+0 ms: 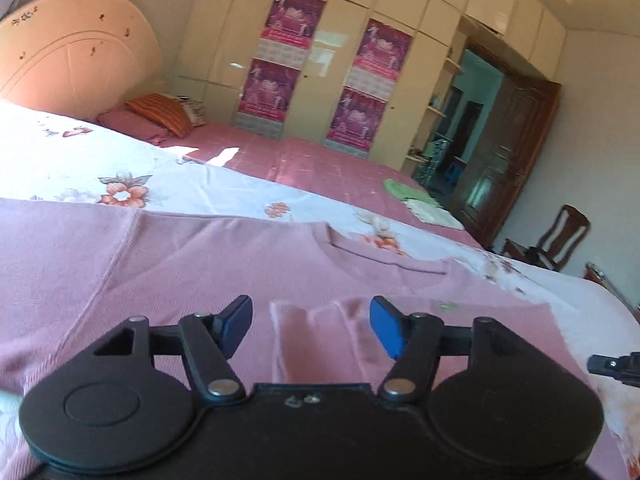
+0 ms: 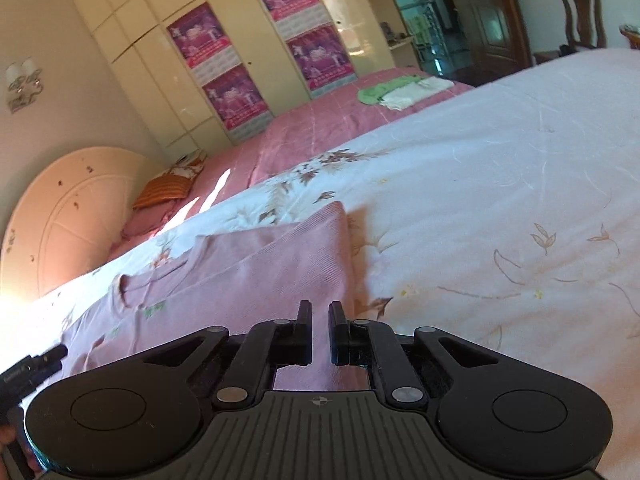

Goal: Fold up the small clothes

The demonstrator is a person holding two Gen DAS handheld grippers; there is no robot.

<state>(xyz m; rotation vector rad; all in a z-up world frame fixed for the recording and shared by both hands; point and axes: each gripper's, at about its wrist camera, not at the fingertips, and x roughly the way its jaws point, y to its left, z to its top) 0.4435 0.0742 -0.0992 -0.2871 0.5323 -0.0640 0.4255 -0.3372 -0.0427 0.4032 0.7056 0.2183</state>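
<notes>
The left gripper [image 1: 311,326] hovered with its blue-padded fingers [image 1: 384,326] spread wide and nothing between them, just above a pink knitted long-sleeved top [image 1: 168,264] that lay flat on a white floral bedsheet [image 1: 80,172]. A folded-over portion of the same garment sat directly between and just beyond the fingertips, and the neckline lay farther ahead, slightly to the right. The right gripper [image 2: 320,330] had its black fingers [image 2: 340,332] drawn close together with a narrow gap left, and no cloth could be seen pinched in that gap; the top's folded edge ran straight ahead of the fingers, with bare sheet to their right. Far beyond both sets of fingers, a small pile of green and white folded clothes [image 2: 400,90] rested on a pink quilted bedspread [image 2: 312,128], near cream wardrobe doors [image 2: 160,60] carrying purple posters [image 2: 232,98].
</notes>
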